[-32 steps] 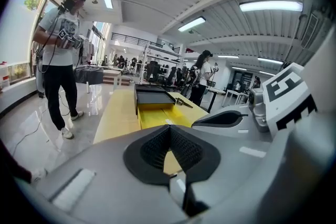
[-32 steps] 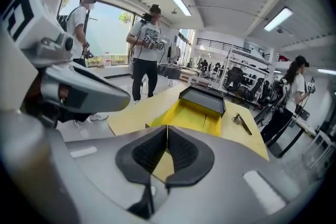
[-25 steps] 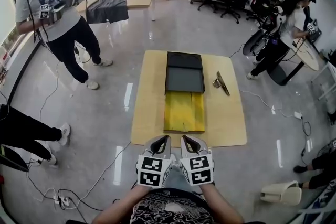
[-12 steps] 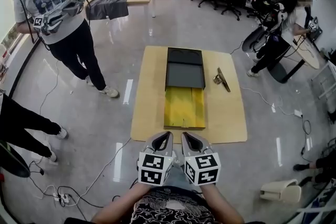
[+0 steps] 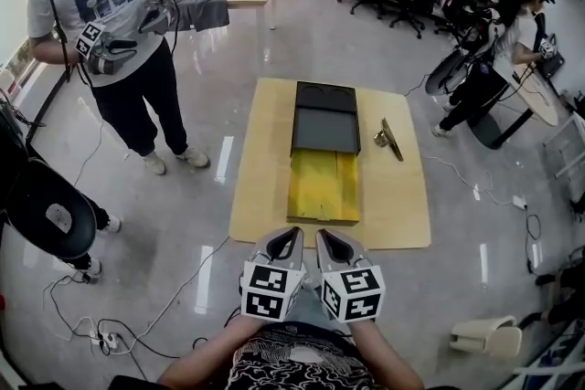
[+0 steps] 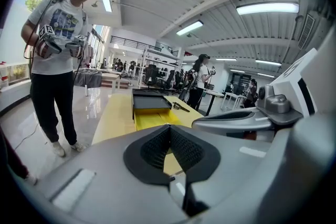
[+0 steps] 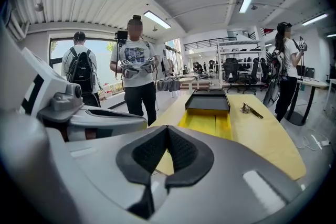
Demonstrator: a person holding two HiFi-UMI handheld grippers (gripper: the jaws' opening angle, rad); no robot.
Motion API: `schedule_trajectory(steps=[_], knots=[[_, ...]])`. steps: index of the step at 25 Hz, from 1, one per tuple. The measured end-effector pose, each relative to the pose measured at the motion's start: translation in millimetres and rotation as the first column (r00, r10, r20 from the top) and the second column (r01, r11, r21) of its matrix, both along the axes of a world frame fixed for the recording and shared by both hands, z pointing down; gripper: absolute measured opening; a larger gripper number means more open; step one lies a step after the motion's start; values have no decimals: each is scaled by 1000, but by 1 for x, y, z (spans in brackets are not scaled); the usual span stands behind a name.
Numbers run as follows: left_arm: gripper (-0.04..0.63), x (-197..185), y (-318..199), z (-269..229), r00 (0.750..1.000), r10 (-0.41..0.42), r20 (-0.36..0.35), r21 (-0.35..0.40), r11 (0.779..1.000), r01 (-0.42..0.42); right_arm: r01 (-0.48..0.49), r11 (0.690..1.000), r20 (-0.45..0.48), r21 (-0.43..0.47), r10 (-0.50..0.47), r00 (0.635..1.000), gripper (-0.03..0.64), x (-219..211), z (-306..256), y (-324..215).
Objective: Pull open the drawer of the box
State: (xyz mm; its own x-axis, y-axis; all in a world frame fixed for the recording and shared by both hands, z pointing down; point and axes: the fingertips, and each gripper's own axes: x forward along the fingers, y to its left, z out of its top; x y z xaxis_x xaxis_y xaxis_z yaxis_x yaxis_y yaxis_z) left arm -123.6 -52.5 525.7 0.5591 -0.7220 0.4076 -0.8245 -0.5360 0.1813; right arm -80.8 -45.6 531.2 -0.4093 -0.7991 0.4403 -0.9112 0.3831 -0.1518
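Held low, side by side, before the bench (image 5: 393, 196): left gripper (image 5: 290, 237) and right gripper (image 5: 323, 237), jaws closed, empty. Drawer (image 5: 322, 185) open from box (image 5: 324, 121); glossy floor (image 5: 228, 41).

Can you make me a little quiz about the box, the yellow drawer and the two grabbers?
1. True or false: the yellow drawer sticks out of the dark box.
2. Which one is gripping the drawer? A: the left gripper. B: the right gripper. C: neither.
3. Fill in the gap: the small metal tool lies on the wooden board, on the box's ____ side in the head view.

Key:
1. True.
2. C. Both grippers are shut on nothing, side by side, short of the board.
3. Right.
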Motion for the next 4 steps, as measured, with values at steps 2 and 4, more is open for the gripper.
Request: schedule_trajectory(steps=[2, 4], knots=[[12, 7, -7, -13, 1000, 1, 0, -1, 1000, -1, 1, 1000, 1, -2, -1, 1000, 5, 7, -13, -7], [12, 16, -18, -30, 1000, 3, 0, -4, 1000, -3, 2, 1000, 1, -6, -2, 1000, 5, 16, -30, -18]])
